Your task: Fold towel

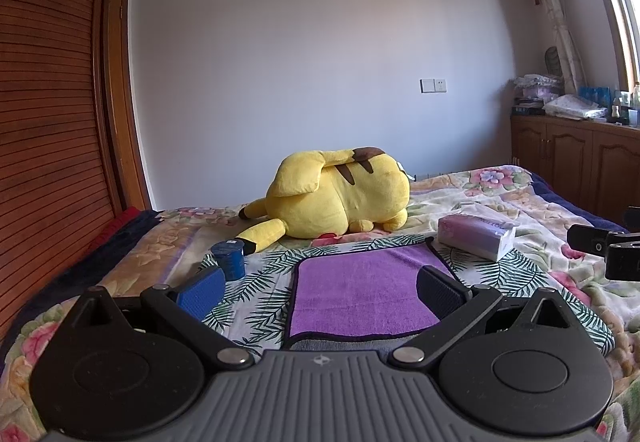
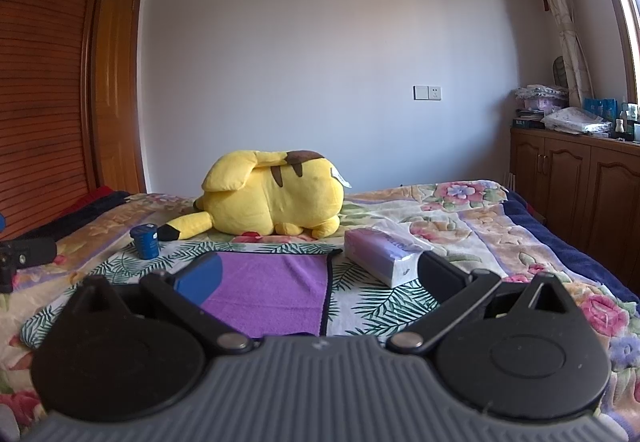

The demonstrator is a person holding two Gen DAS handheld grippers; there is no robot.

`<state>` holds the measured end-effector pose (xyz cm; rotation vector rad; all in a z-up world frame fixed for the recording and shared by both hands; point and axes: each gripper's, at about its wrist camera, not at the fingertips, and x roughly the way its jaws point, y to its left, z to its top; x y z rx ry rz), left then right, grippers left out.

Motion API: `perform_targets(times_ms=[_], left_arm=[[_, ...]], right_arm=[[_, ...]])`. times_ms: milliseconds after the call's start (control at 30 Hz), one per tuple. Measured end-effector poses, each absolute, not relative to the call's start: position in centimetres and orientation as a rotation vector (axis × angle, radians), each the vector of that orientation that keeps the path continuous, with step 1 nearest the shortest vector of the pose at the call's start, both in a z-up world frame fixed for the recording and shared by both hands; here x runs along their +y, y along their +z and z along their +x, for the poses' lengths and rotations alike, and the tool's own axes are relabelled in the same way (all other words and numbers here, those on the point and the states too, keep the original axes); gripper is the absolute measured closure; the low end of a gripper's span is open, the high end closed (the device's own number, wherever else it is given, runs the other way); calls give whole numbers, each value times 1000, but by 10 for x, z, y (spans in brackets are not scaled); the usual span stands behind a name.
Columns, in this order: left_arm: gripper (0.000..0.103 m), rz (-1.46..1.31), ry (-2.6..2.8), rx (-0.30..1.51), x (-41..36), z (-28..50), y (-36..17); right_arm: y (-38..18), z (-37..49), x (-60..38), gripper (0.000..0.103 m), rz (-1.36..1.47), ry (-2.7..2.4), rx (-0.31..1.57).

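Purple towel (image 1: 366,292) flat on bed (image 1: 532,242), in front of Pikachu plush (image 1: 340,194). Left gripper (image 1: 320,294) and right gripper (image 2: 320,282) spread wide, empty. Risk: snagging bedspread beneath; tissue pack (image 2: 384,254) close.

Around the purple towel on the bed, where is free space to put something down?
Free: the leaf-print sheet between the purple towel and the small blue cup, and the flowered blanket behind the tissue pack. Crowded: the towel's far edge near the yellow plush toy, and its right corner, beside the purple-and-white tissue pack.
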<state>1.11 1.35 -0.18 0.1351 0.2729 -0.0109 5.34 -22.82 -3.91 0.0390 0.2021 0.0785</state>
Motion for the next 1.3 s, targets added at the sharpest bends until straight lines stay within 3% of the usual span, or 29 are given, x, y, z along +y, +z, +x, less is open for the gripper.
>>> perform_targets(times_ms=[1300], left_arm=[[0, 139, -9, 275, 11, 9, -3]], right_arm=[[-40, 52, -225, 0, 38, 79, 202]])
